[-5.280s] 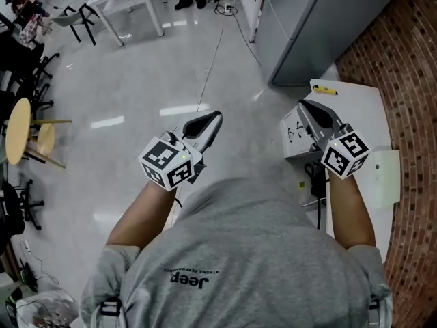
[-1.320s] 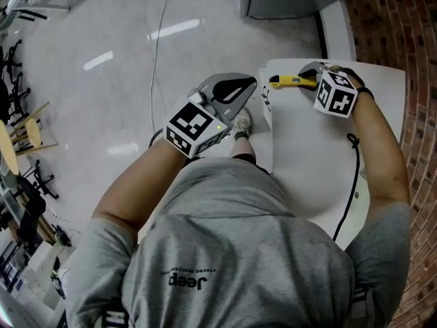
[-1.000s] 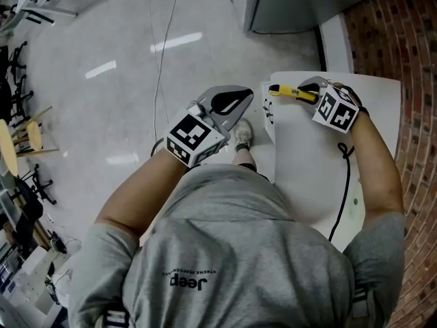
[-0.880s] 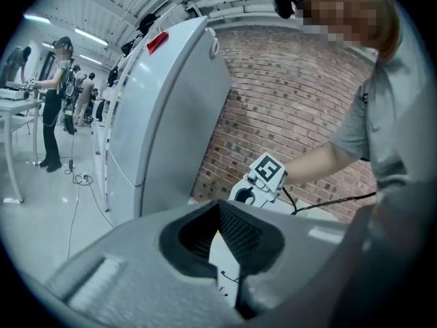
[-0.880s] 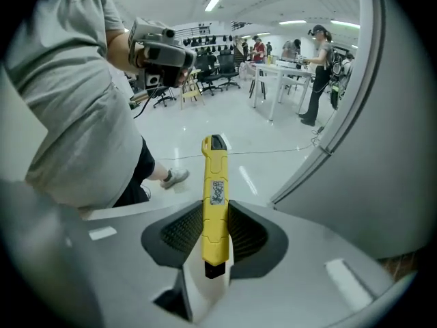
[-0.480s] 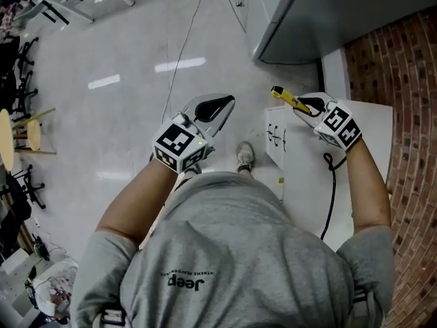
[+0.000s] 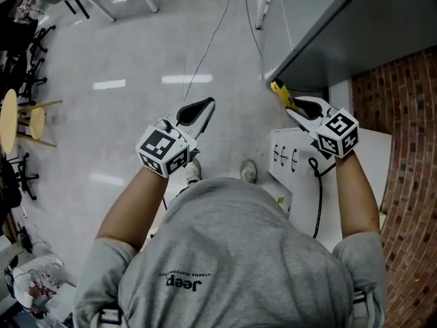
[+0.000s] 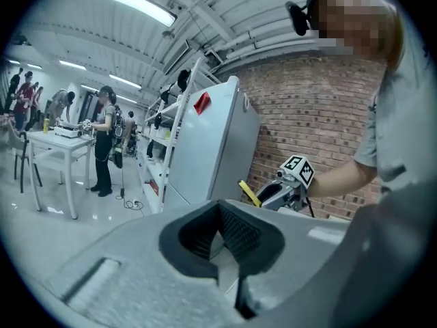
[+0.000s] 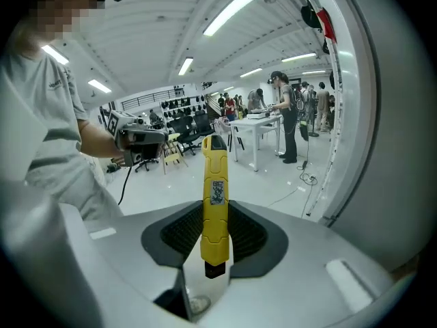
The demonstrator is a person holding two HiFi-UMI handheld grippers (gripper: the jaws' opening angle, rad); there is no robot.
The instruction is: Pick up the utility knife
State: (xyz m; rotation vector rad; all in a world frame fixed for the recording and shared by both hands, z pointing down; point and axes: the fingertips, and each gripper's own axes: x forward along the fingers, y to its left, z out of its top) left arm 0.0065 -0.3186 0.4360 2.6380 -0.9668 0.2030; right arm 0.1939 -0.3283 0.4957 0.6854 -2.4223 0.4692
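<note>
The yellow utility knife (image 7: 281, 93) is off the white table (image 7: 372, 157) and in the air by the grey cabinet's corner. My right gripper (image 7: 292, 110) is shut on its rear part. In the right gripper view the knife (image 9: 214, 193) stands upright between the ribbed pads, black tip away from me, with the right gripper (image 9: 215, 241) clamped on its lower end. My left gripper (image 7: 207, 103) hangs over the floor to the left, apart from the knife. Its jaws meet at the tips with nothing between them, as the left gripper view also shows (image 8: 220, 210). That view catches the knife (image 8: 248, 192) too.
A tall grey cabinet (image 7: 328, 26) stands just behind the knife, with a brick wall (image 7: 410, 149) at the right. A black cable (image 7: 317, 197) trails from my right gripper over the table. A thin cord (image 7: 205, 46) runs across the shiny floor. People and white tables (image 9: 263, 125) stand farther off.
The right gripper has lifted the knife off the table and carried it up toward the cabinet's corner. The left gripper has risen and moved left, still shut and holding nothing.
</note>
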